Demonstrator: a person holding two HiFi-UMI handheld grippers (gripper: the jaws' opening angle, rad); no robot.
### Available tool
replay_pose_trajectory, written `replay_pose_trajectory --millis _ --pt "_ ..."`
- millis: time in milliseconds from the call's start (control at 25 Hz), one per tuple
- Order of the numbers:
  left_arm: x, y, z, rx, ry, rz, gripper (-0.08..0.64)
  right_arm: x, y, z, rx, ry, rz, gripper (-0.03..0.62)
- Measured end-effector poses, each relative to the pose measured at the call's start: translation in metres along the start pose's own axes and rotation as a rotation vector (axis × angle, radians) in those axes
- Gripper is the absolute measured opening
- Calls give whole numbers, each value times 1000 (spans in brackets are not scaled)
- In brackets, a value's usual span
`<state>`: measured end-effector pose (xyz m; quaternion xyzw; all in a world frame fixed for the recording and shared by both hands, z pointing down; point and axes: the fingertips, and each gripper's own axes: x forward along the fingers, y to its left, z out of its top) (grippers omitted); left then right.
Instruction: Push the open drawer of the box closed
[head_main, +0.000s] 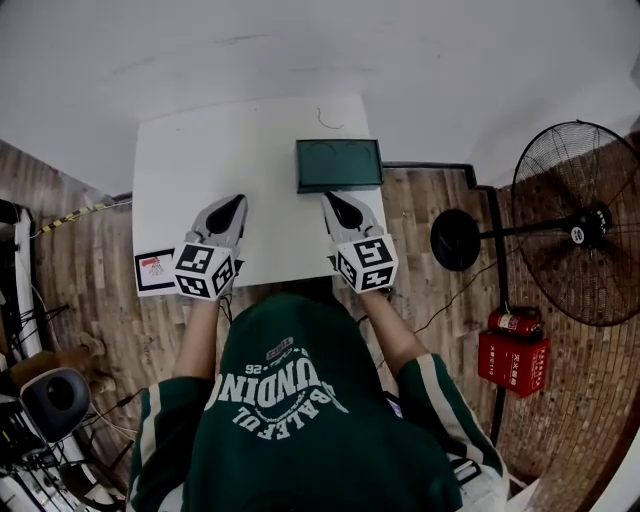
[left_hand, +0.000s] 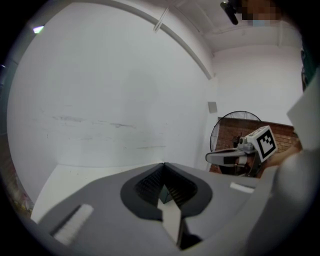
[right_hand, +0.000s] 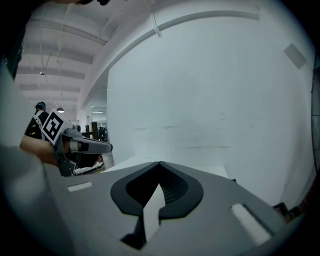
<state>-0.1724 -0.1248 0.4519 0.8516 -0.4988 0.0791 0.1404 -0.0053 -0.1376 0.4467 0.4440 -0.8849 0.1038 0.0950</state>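
A dark green box stands at the far right of the white table, seen from above; I cannot make out its drawer from here. My right gripper is shut and empty, its tip just short of the box's near edge. My left gripper hovers over the table to the left of the box, also shut with nothing in it. In the left gripper view the jaws meet in a point and the right gripper shows at the right. The right gripper view shows its jaws closed too, with the left gripper at the left.
A white wall rises right behind the table. A labelled card lies at the table's near left corner. A standing fan and a red fire-extinguisher box are on the wooden floor to the right.
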Motion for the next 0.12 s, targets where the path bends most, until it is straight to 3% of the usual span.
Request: replay_pose_trajectory --millis 120 --pt "0 0 0 -4 0 1 52 0 0 0 2 1 0 2"
